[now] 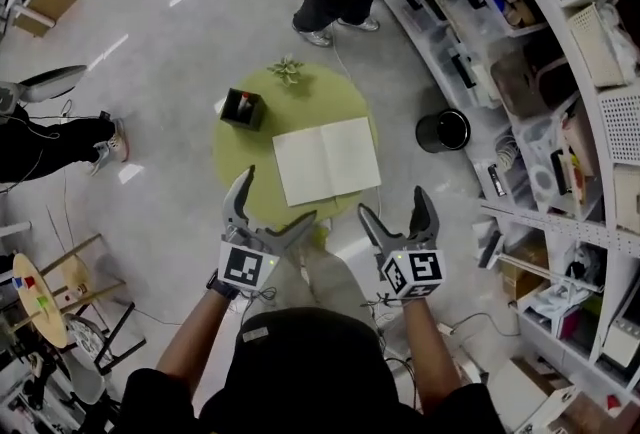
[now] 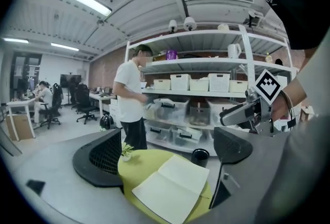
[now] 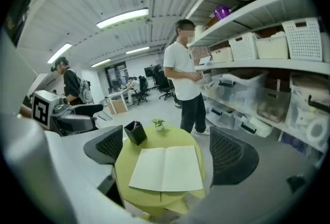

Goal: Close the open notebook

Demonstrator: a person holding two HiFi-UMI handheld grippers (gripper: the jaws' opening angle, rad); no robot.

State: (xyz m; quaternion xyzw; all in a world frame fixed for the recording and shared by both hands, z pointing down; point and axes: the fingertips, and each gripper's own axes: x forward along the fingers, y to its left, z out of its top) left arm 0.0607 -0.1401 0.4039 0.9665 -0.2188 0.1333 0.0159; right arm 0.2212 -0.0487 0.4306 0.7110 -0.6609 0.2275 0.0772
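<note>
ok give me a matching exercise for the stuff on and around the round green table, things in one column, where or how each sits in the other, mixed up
Things:
1. white paper notebook
2. black square pen holder
3. small green potted plant
4. black round bin

Places or states:
a. on the grey floor
b. far edge of the round green table
c. lying open and flat
d. left part of the table in the head view

Pairs: 1-c, 2-d, 3-b, 4-a

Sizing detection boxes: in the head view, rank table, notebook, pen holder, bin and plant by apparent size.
1. table
2. notebook
3. pen holder and bin: look alike; the bin stands lower, on the floor, so unranked
4. plant
</note>
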